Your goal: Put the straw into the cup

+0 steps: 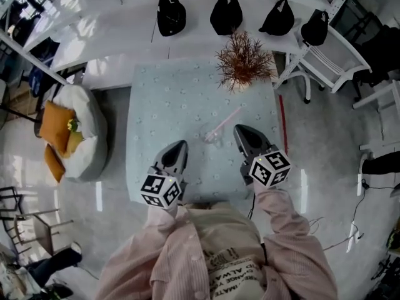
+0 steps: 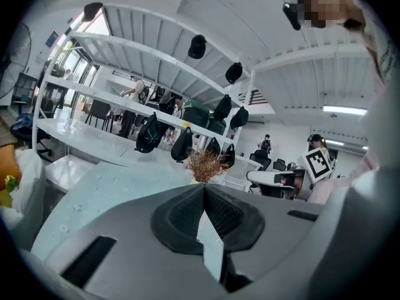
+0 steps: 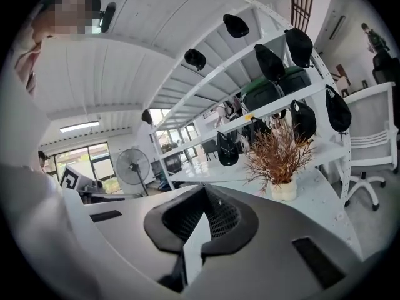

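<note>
On the pale blue table (image 1: 156,105) stands a small clear cup (image 1: 215,140). A pink straw (image 1: 226,120) slants up and to the right from it, with its lower end at the cup. My left gripper (image 1: 179,144) hovers to the left of the cup, shut and empty. My right gripper (image 1: 239,129) is just right of the cup and straw, also shut with nothing in it. In the left gripper view the jaws (image 2: 204,187) meet at their tips, and in the right gripper view (image 3: 204,187) they do the same. Neither gripper view shows the cup or the straw.
A dried brown plant (image 1: 244,61) in a white pot stands at the table's far right corner. Behind it, black caps (image 1: 170,14) hang along a white shelf. A white chair (image 1: 325,55) is at the right, a white beanbag (image 1: 87,114) with orange cushions at the left.
</note>
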`<state>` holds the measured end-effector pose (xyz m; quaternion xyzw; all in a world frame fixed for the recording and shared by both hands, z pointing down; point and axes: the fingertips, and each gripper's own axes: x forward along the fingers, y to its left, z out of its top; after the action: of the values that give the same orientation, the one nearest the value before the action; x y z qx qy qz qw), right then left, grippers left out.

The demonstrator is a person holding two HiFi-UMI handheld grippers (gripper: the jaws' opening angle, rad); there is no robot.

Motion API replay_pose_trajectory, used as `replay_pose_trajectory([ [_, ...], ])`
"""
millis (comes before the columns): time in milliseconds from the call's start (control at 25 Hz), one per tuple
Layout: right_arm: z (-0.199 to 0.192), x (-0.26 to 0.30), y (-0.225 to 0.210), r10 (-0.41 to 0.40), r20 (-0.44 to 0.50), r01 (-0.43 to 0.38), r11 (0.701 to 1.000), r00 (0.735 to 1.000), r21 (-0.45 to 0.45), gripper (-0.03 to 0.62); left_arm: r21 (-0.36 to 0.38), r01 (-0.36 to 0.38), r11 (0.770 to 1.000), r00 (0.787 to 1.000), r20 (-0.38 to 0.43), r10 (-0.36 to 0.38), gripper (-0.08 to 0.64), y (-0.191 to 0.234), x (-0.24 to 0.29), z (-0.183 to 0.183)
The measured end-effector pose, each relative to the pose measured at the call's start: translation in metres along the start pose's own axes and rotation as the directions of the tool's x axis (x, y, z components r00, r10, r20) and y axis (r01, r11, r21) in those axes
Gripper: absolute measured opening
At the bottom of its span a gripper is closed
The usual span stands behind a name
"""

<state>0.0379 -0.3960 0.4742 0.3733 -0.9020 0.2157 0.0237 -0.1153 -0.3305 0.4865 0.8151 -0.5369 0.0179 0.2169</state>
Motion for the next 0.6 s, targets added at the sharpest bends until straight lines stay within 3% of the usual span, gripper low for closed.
replay_pose_trajectory([
  [600, 0.040, -0.026, 0.023, -0.005, 0.099, 0.013, 0.997, 0.995, -0.075, 0.000, 0.081, -0.041, 0.996, 0.994, 0.108, 0.032, 0.000, 0.003, -0.027, 0.045],
])
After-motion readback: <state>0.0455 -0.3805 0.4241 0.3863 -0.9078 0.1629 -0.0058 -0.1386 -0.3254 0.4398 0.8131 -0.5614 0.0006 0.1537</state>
